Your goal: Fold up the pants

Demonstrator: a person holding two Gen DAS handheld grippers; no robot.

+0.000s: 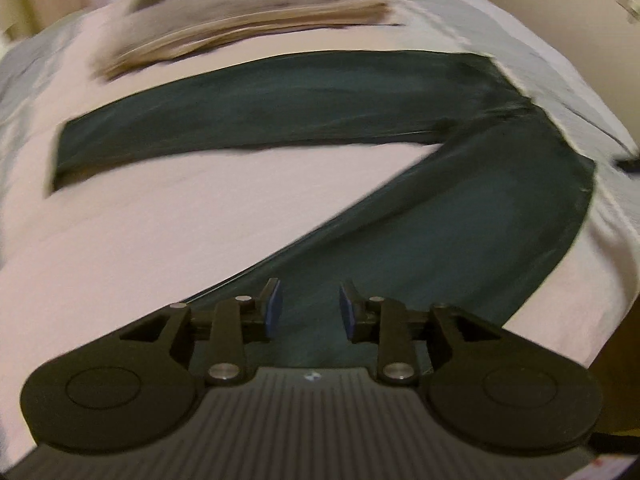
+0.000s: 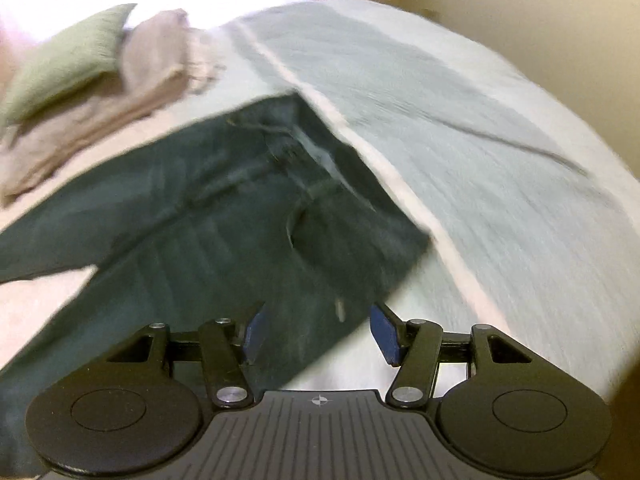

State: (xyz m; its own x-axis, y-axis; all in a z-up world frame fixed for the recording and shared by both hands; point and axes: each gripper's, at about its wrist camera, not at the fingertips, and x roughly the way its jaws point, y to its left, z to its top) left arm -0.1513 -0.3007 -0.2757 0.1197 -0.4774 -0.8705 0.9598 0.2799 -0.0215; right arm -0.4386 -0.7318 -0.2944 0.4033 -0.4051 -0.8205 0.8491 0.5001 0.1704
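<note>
Blurring dark pants (image 1: pixel 320 92), hem cut off beneath parted, empty left gripper (image 1: pixel 310 312) and right gripper (image 2: pixel 320 330).

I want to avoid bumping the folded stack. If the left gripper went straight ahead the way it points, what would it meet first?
Most likely the dark green pants: the open left gripper sits over the near leg, which fills its line. The folded stack lies much farther back, though depth is uncertain.

Dark green pants (image 1: pixel 304 96) lie flat on the bed (legs splayed in a V), unfolded
</note>
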